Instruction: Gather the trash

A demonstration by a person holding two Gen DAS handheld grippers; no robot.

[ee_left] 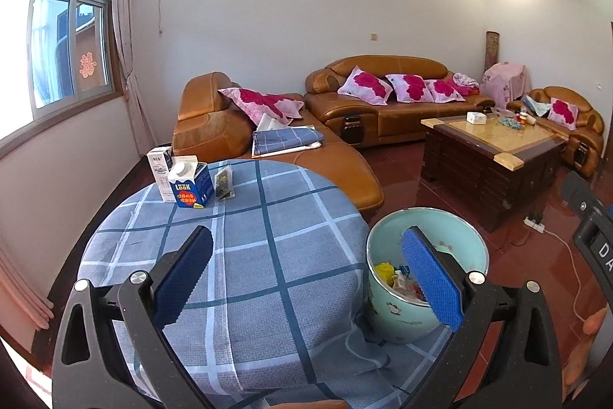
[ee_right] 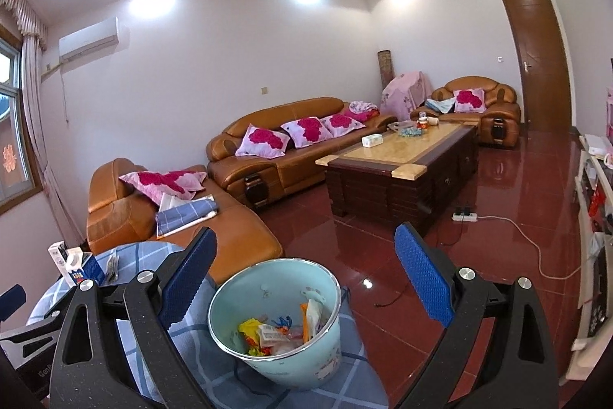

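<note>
A pale green bin (ee_left: 452,236) (ee_right: 325,340) stands at the right edge of the round table (ee_left: 276,236) with its blue checked cloth; several wrappers (ee_right: 276,332) lie inside. At the table's far left stand a blue milk carton (ee_left: 191,186) (ee_right: 82,269), a white carton (ee_left: 160,171) (ee_right: 57,255) and a dark snack packet (ee_left: 224,183). My left gripper (ee_left: 306,255) hangs open above the cloth, nothing between its blue pads. My right gripper (ee_right: 304,255) is open just above the bin, also holding nothing.
Brown leather sofas (ee_right: 291,148) with pink pillows line the far wall. A dark wooden coffee table (ee_right: 402,171) stands on the red tiled floor (ee_right: 498,198), with a power strip and cord (ee_right: 465,216) beside it. A folded checked cloth (ee_left: 285,138) lies on the near sofa.
</note>
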